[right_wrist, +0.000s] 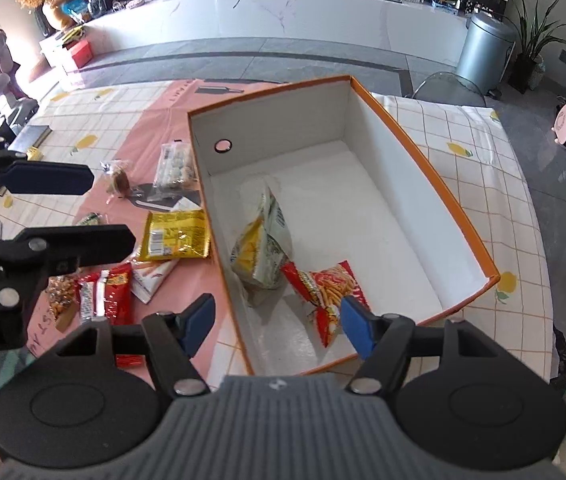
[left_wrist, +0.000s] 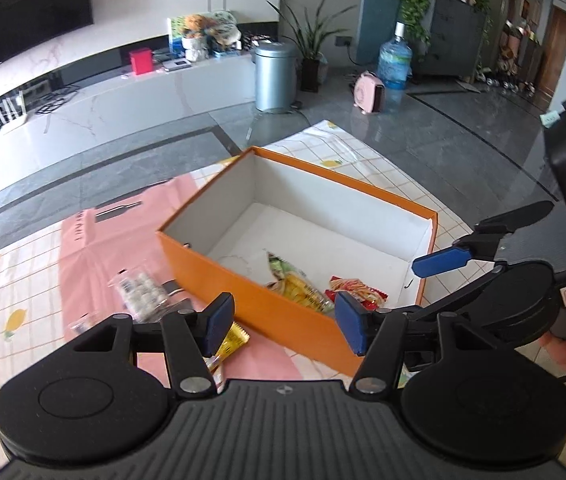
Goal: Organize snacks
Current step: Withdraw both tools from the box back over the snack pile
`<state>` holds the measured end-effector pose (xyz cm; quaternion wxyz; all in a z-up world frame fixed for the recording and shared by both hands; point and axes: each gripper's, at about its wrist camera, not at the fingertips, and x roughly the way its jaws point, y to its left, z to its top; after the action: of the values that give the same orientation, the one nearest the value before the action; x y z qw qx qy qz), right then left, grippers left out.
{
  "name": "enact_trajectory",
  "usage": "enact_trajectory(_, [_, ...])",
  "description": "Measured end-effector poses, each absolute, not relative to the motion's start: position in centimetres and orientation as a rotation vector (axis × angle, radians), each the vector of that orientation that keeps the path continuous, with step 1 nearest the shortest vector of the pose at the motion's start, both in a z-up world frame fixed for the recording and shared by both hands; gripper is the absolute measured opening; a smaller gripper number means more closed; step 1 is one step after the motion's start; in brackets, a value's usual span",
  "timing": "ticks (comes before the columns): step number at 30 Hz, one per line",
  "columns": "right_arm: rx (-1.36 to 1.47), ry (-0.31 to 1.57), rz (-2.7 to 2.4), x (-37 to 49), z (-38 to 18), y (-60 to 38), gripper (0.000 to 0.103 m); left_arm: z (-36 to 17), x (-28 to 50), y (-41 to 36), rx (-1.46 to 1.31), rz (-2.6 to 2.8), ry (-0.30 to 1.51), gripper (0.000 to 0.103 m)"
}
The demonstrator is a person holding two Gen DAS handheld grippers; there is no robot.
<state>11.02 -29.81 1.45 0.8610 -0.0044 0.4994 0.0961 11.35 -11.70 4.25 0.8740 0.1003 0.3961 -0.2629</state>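
Above the orange box (right_wrist: pixel 423 168), both grippers tilt downward, fingers spread.

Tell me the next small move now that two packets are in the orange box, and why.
Probably swing the open, empty left gripper back to the yellow packet lying on the pink mat beside the orange box: several snacks remain outside it.

Light: bright daylight, both views | Glare: blown-out patch at left edge of right wrist view; sheen on grey floor (left_wrist: pixel 423 128) | Shadows: soft, inside orange box (right_wrist: pixel 443 184) | Distortion: strong fisheye bending, dark corners | Blur: slight smear on clear snack bag (left_wrist: pixel 139 292); background soft
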Motion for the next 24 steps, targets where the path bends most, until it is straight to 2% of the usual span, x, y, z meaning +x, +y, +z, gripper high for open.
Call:
enact_trajectory(7, [0.107, 0.931, 0.247, 6.7, 2.8, -25.7, 0.074, 5.3, 8.2, -6.7, 0.171, -0.467, 0.812, 0.068])
enact_trajectory(8, [0.129, 0.925, 0.252, 6.2, 2.6, -25.3, 0.076, 5.2, 7.9, -6.1, 0.169, -0.452, 0.813, 0.068])
enact_trajectory(16, [0.225, 0.867, 0.236, 2.5, -0.1, -20.6, 0.078, 2.6, 5.1, -0.9, 0.197, -0.374, 0.835, 0.068])
enact_trajectory(17, [0.221, 0.863, 0.232, 2.2, -0.5, -20.0, 0.080, 2.2, 4.9, -0.5, 0.195, -0.373, 0.840, 0.068])
enact_trajectory(19, [0.205, 0.851, 0.218, 1.7, -1.3, -18.8, 0.091, 1.3, 4.2, 0.7, 0.198, -0.377, 0.847, 0.070])
enact_trajectory(24, [0.132, 0.837, 0.206, 1.1, -3.2, -16.3, 0.092, -1.0, 2.9, 3.1, 0.244, -0.352, 0.836, 0.078])
